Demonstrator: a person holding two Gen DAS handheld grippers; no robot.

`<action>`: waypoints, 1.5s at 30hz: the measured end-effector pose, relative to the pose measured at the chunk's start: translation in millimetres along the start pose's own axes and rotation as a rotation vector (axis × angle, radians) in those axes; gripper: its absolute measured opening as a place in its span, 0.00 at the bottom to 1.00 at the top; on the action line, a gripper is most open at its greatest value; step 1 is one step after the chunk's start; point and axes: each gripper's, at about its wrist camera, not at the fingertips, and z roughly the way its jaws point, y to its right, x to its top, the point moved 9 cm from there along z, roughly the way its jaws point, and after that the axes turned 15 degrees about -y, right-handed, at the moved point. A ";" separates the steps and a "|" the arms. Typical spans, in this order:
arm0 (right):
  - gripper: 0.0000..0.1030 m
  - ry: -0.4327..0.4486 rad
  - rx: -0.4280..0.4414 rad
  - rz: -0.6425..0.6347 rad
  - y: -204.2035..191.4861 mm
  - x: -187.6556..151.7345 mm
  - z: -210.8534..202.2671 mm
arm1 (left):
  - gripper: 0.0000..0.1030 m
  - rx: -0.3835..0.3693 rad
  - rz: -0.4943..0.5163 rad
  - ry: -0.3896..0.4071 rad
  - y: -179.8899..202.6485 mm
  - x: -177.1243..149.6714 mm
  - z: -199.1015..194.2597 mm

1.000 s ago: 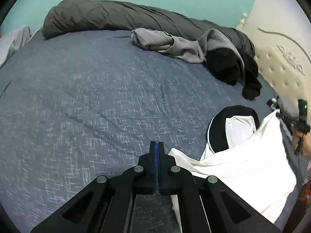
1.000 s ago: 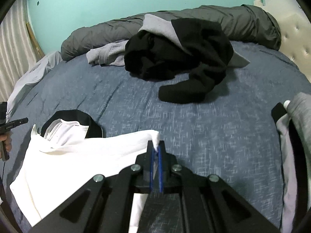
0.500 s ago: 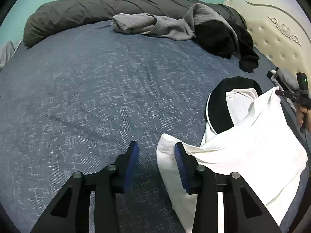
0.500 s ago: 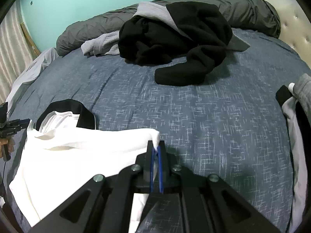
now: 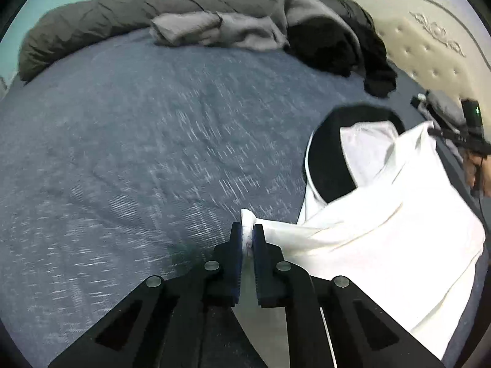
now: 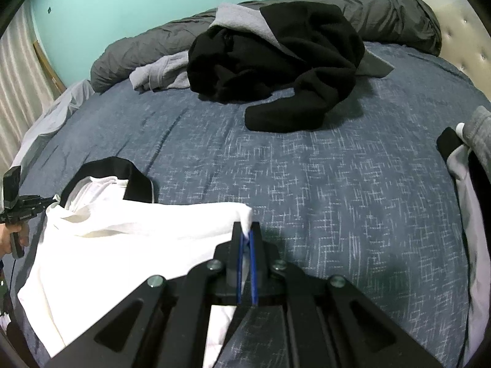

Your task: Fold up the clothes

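1. The left gripper (image 5: 248,233), spread wide beside the cloth half a second ago, has now closed on a bunched corner of the white garment (image 5: 383,224); the right gripper (image 6: 246,233) keeps its pinch on the opposite corner, thin fabric trapped between the blue pads.
2. Open room: a broad stretch of blue-grey bedspread (image 5: 138,153) lies bare ahead and to the left of the left gripper, and more of it runs ahead and to the right of the right gripper.
3. Edges: a rolled dark grey duvet (image 5: 122,18) lines the far side of the bed against a turquoise wall (image 6: 138,3); a cream tufted headboard (image 5: 429,49) closes the right end in the left wrist view.
4. A black garment (image 6: 276,61) and a light grey one (image 5: 214,27) sit heaped near the duvet, well apart from the white piece.
5. More black, white and grey clothing (image 6: 466,184) lies at the right margin of the right wrist view.
6. The white garment lies at the near edge of the bed, stretched between both grippers, softly creased, one black-lined part with a thin white border (image 6: 135,178) folded open toward the bed's middle.
7. A hand (image 5: 478,168) grips the right tool's handle.
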 end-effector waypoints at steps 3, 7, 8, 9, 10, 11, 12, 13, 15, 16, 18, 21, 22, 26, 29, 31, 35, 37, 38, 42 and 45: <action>0.03 0.012 0.003 -0.001 2.8 6.5 -8.6 | 0.06 -0.002 -0.037 0.087 -10.4 5.1 -34.0; 0.03 0.028 -0.004 0.014 8.9 19.6 -17.3 | 0.06 -0.010 -0.120 0.126 -33.2 14.1 -54.6; 0.03 0.027 -0.010 0.021 10.6 25.5 -17.5 | 0.06 -0.011 -0.143 0.126 -38.7 17.1 -55.8; 0.03 0.023 -0.018 0.025 12.1 29.3 -16.8 | 0.06 -0.012 -0.162 0.123 -42.6 21.7 -54.9; 0.03 0.017 -0.025 0.031 13.6 34.5 -15.6 | 0.06 -0.011 -0.180 0.117 -46.2 26.0 -53.3; 0.03 0.006 -0.041 0.035 14.4 39.7 -12.1 | 0.06 -0.006 -0.193 0.106 -49.0 29.7 -49.3; 0.03 -0.005 -0.056 0.038 15.2 44.9 -8.6 | 0.06 0.001 -0.204 0.095 -51.9 32.8 -44.2; 0.03 -0.016 -0.072 0.042 16.0 50.0 -5.2 | 0.06 0.006 -0.215 0.084 -54.2 36.0 -38.6; 0.03 -0.044 -0.102 0.050 17.8 56.2 4.8 | 0.06 0.016 -0.225 0.061 -55.8 38.9 -26.7; 0.03 -0.061 -0.117 0.054 18.9 57.1 11.3 | 0.06 0.025 -0.227 0.050 -56.7 40.3 -20.1; 0.03 -0.094 -0.147 0.061 20.9 59.0 24.2 | 0.07 0.039 -0.236 0.026 -58.5 42.7 -6.9; 0.04 -0.121 -0.152 0.102 26.5 54.6 39.3 | 0.11 0.036 -0.272 -0.009 -60.9 40.9 6.7; 0.09 -0.128 -0.154 0.120 29.0 52.3 41.6 | 0.13 0.038 -0.282 -0.017 -61.4 39.5 8.9; 0.35 -0.086 -0.151 0.175 41.4 37.9 23.2 | 0.37 0.031 -0.306 -0.004 -63.3 25.0 -7.4; 0.38 -0.077 -0.049 0.206 39.7 15.5 1.2 | 0.42 0.001 -0.307 -0.009 -57.2 -0.1 -27.5; 0.38 -0.089 0.024 0.211 33.6 -4.9 -13.2 | 0.42 -0.024 -0.303 -0.026 -49.8 -21.9 -39.4; 0.38 -0.174 0.163 0.204 6.5 -64.3 -34.5 | 0.42 -0.102 -0.309 -0.088 -23.5 -75.2 -53.0; 0.38 -0.218 0.204 0.192 -6.6 -99.0 -44.7 | 0.42 -0.142 -0.313 -0.122 -8.1 -102.4 -58.4; 0.38 -0.235 0.214 0.193 -9.4 -110.0 -46.1 | 0.42 -0.162 -0.315 -0.139 -0.4 -115.9 -61.2; 0.38 -0.302 0.252 0.194 -20.9 -154.1 -51.7 | 0.43 -0.161 -0.290 -0.194 26.4 -160.8 -64.6; 0.38 -0.337 0.273 0.202 -30.4 -183.0 -57.1 | 0.45 -0.198 -0.301 -0.209 40.2 -182.2 -66.3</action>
